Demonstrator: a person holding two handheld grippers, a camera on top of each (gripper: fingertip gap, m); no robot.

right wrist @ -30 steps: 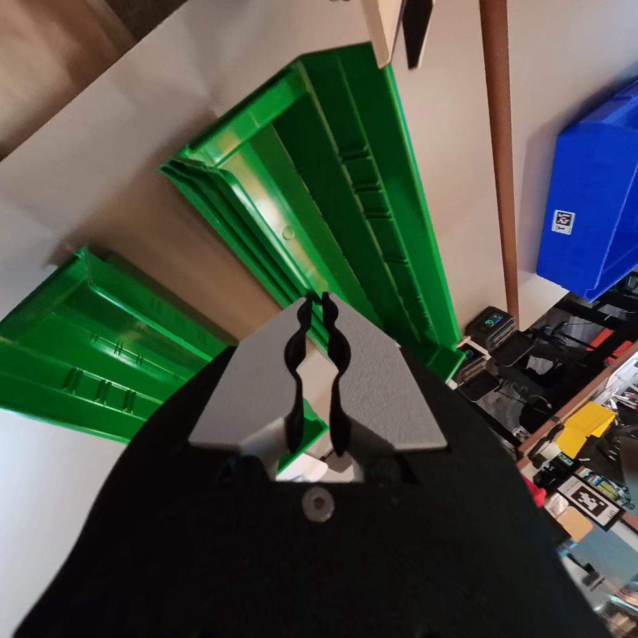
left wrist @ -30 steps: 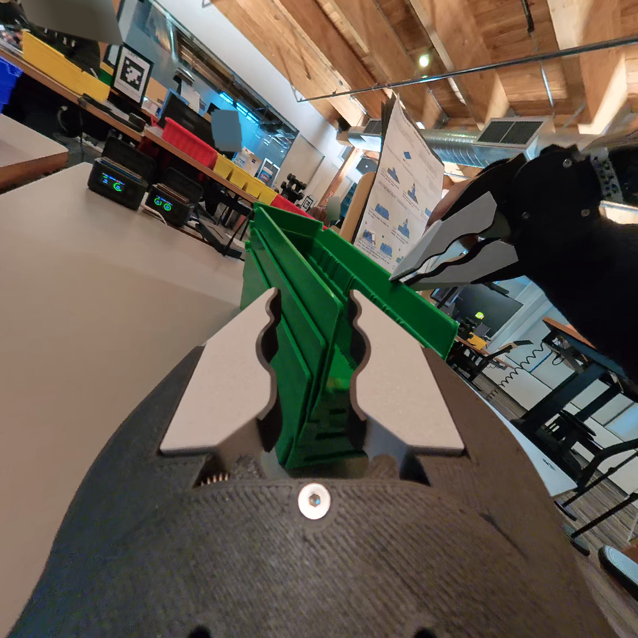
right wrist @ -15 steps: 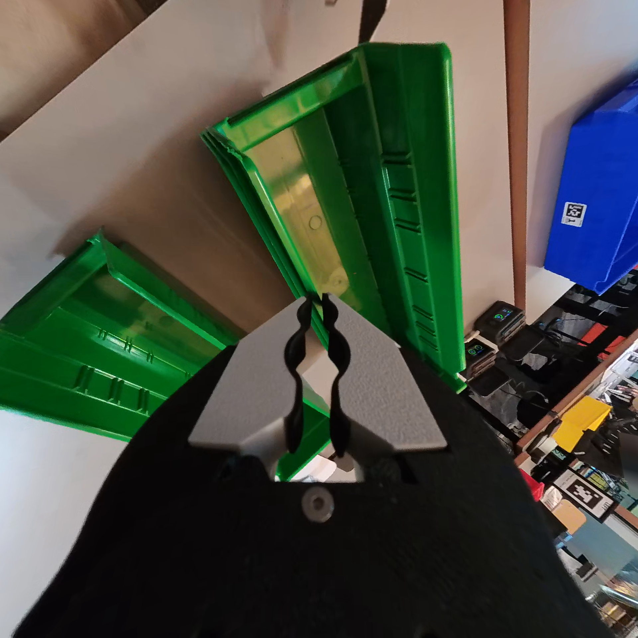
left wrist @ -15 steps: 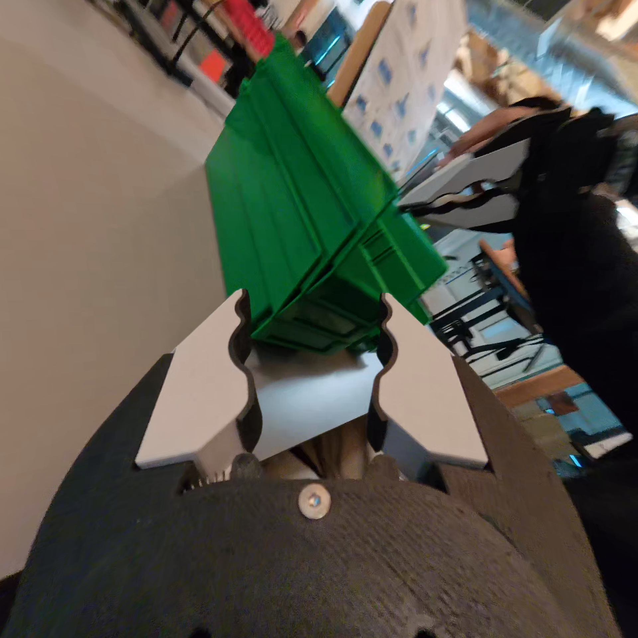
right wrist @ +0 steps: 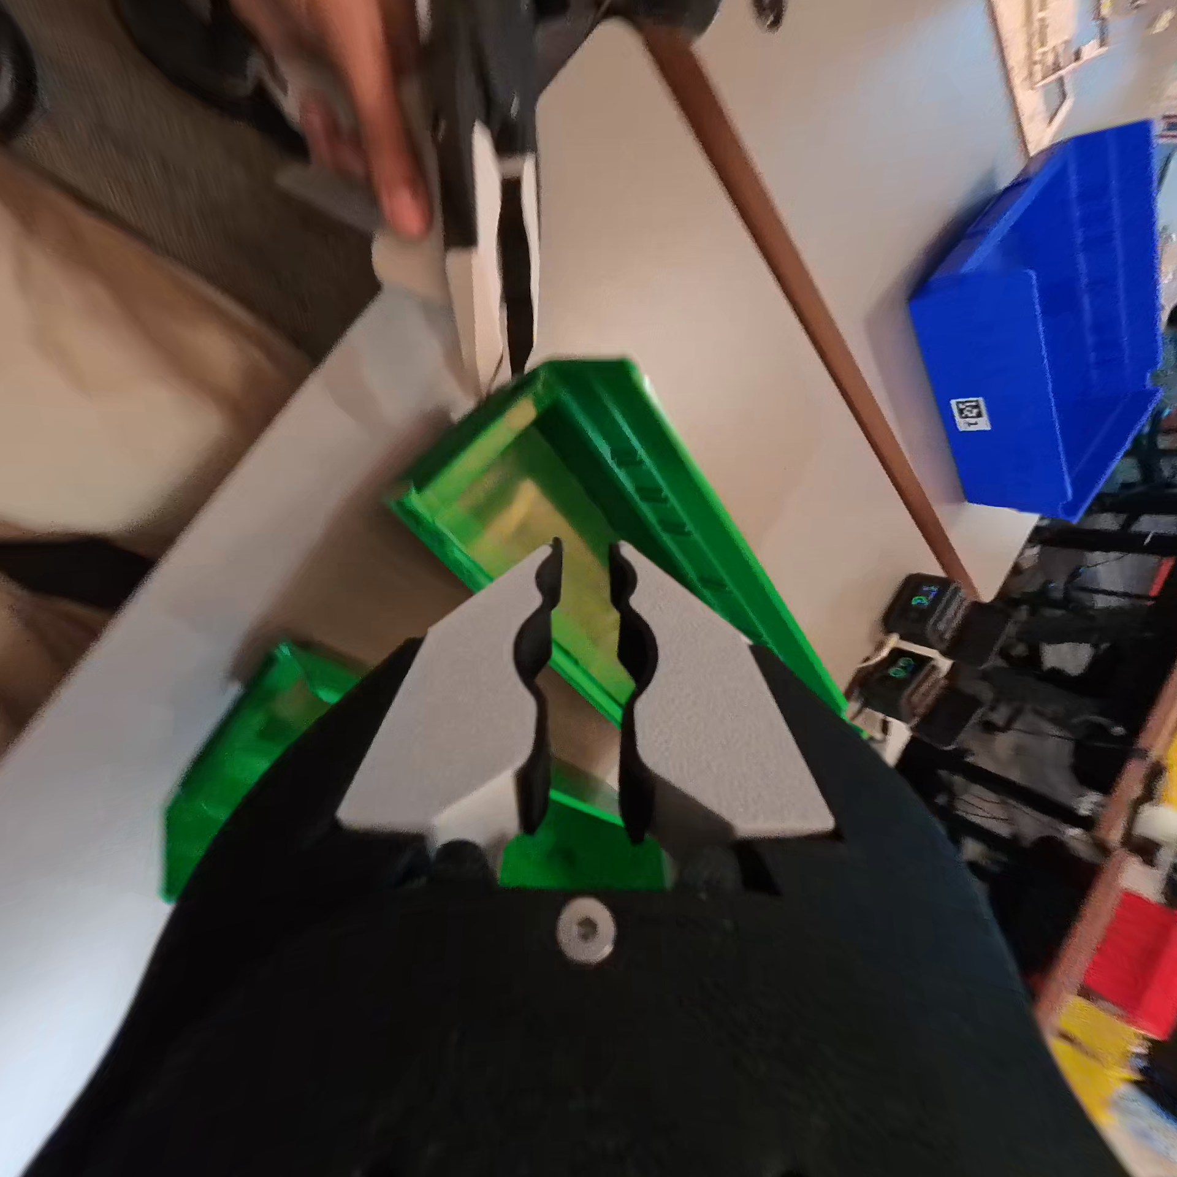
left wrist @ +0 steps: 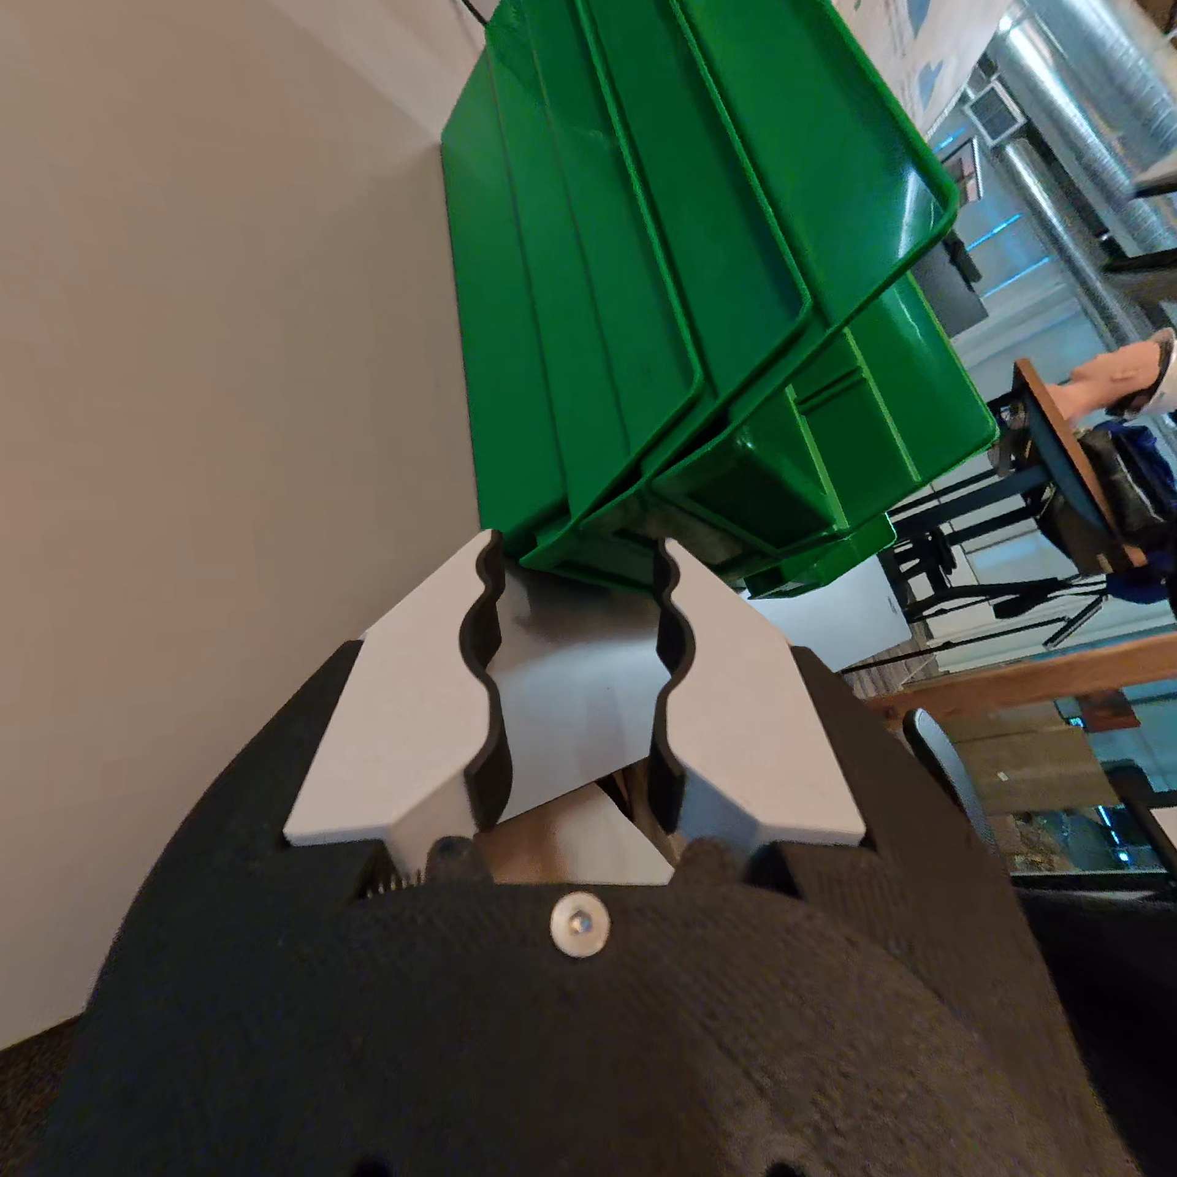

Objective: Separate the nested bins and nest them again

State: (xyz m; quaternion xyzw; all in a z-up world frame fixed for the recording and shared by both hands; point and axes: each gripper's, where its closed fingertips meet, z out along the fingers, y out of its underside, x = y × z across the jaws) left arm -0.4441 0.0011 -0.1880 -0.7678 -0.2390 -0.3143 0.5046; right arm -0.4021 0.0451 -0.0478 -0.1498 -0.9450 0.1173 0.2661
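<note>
A stack of nested green bins (left wrist: 637, 286) lies on the pale table (left wrist: 191, 382). My left gripper (left wrist: 576, 554) is open and empty, its tips just short of the stack's near end. A separate green bin (left wrist: 891, 458) lies beyond the stack to the right. In the right wrist view, which is blurred, the stack (right wrist: 573, 484) sits ahead of my right gripper (right wrist: 586, 549). Its jaws stand a little apart with nothing clamped between them. The separate bin (right wrist: 242, 751) lies to the lower left. A hand with the left gripper (right wrist: 484, 255) is at the stack's far end.
A blue bin (right wrist: 1051, 318) stands on the neighbouring table at the right, past a brown table edge (right wrist: 796, 267). Small devices with lit screens (right wrist: 917, 605) sit beyond the stack. Chairs, desks and a seated person's arm (left wrist: 1121, 382) fill the background.
My left gripper opened, let go of the stack's wall and pulled back off its end. My right gripper's jaws parted slightly and it drew away from the stack's rim.
</note>
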